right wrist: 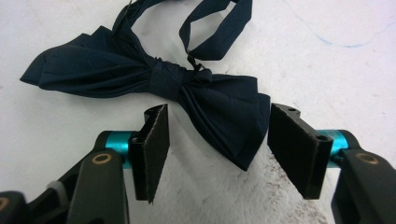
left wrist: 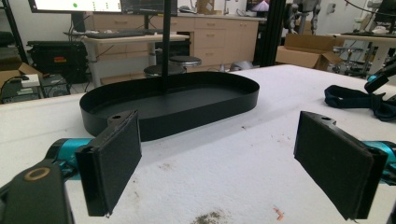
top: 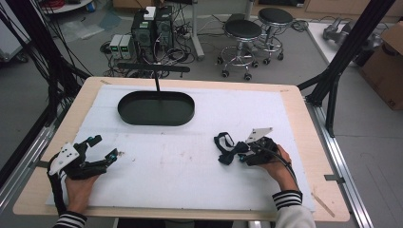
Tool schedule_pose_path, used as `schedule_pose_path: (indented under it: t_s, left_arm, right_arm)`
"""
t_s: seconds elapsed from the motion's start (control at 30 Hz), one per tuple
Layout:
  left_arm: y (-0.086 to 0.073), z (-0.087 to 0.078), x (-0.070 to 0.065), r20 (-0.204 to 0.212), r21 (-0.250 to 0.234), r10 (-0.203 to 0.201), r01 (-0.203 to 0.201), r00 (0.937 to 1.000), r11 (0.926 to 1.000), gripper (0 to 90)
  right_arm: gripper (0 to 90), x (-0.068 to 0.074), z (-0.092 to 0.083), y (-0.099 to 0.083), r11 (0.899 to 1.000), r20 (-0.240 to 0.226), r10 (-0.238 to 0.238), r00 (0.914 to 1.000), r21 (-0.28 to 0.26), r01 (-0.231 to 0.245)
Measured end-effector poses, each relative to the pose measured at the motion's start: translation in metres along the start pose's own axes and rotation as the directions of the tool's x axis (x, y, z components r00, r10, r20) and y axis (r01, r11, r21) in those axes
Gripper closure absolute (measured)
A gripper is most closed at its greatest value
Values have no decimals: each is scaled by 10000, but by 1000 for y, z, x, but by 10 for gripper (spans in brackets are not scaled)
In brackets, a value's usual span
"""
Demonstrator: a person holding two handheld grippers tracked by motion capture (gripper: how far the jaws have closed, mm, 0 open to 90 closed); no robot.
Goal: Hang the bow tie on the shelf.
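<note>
Lying on the white counter (top: 190,166) well short of the black tray (top: 156,108), the navy bow tie (right wrist: 187,91) sat ungrasped between the right gripper (right wrist: 217,140)'s parted jaws, while the left gripper (left wrist: 233,163) waited released, leaving pickup and transfer undone.

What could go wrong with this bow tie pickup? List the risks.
1. The right tongs stand open around just one wing of the bow tie; closing there may pinch only the wing's tip, so the tie could slip out or hang lopsided.
2. The strap lies loose in a loop and may drag or snag when lifted.
3. The tray has a raised wall and a post; a dangling strap could catch on either.
</note>
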State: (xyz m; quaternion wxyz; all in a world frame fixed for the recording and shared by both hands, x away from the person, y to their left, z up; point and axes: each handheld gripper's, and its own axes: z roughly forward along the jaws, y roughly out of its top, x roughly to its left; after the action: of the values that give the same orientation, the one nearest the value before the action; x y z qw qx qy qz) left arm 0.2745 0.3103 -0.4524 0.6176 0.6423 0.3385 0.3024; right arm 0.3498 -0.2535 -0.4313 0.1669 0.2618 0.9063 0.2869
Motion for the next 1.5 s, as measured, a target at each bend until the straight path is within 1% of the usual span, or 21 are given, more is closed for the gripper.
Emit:
schedule_pose_path:
  t_s: [0.03,0.07,0.13,0.17,0.2,0.33,0.57,0.67,0.77,0.83,0.87,0.93,1.07,1.13,1.17,1.2,1.3,1.33,1.37,1.4,1.5]
  left_arm:
    - [0,0,0,-3,-2,0,0,10000,10000,152]
    - [0,0,0,-1,0,-1,1,10000,10000,152]
    - [0,0,0,-12,1,-4,4,10000,10000,152]
    - [0,0,0,-12,1,-7,7,10000,10000,152]
    - [0,0,0,-1,-4,-7,7,10000,10000,152]
    - [0,0,0,3,-15,-25,25,10000,10000,152]
    - [0,0,0,-9,-12,-25,25,10000,10000,152]
    - [0,0,0,-8,-21,-41,41,10000,10000,152]
    - [0,0,0,-8,-23,-32,32,10000,10000,152]
    - [0,0,0,-9,-21,-43,43,10000,10000,152]
    - [0,0,0,-10,-22,-45,45,10000,10000,152]
    - [0,0,0,-6,-19,-45,45,10000,10000,152]
    - [0,0,0,0,-15,-57,57,10000,10000,152]
    - [0,0,0,1,-5,-47,47,10000,10000,152]
    - [0,0,0,-8,-30,-59,59,10000,10000,152]
    - [0,0,0,-8,-27,-54,54,10000,10000,152]
    - [0,0,0,-11,-25,-61,61,10000,10000,152]
    - [0,0,0,-8,-28,-56,56,10000,10000,152]
    - [0,0,0,-7,-27,-57,57,10000,10000,152]
    - [0,0,0,-8,-28,-60,60,10000,10000,152]
    - [0,0,0,4,-15,-43,43,10000,10000,152]
  right_arm:
    - [431,-2,1,0,9999,-148,103,9998,-61,-104]
    - [431,-2,1,0,9999,-148,103,9998,-61,-104]
    - [525,-6,2,-1,9997,-648,241,9976,-61,-245]
    - [525,-6,2,-1,9997,-648,241,9976,-61,-245]
    - [555,-9,2,-2,9992,-956,369,9947,-84,-379]
    - [610,-13,2,-3,9982,-1083,554,9926,-146,-573]
    - [728,-15,2,-2,9971,-1050,711,9919,-186,-734]
    - [791,-16,1,-2,9933,-1080,1127,9877,-136,-1149]
    - [833,-16,0,-2,9876,-1219,1540,9805,-122,-1566]
    - [839,-17,0,-2,9864,-1220,1599,9796,-176,-1632]
    - [845,-17,0,-2,9826,-1279,1816,9750,-166,-1852]
    - [850,-17,-1,-2,9809,-1319,1894,9730,-192,-1936]
    - [856,-18,-4,-2,9697,-1506,2335,9606,-365,-2415]
    - [856,-19,-5,-2,9657,-1652,2431,9558,-518,-2546]
    - [856,-19,-8,-2,9599,-1713,2585,9507,-652,-2727]
    - [856,-19,-8,-2,9599,-1713,2585,9507,-652,-2727]
    - [857,-19,-12,-2,9512,-1871,2746,9432,-908,-2950]
    - [858,-19,-15,-1,9437,-1986,2855,9376,-1122,-3111]
    - [858,-19,-15,-1,9437,-1986,2855,9376,-1122,-3111]
    - [858,-18,-17,0,9362,-2109,2943,9322,-1325,-3255]
    - [859,-18,-20,1,9291,-2266,2972,9276,-1554,-3356]
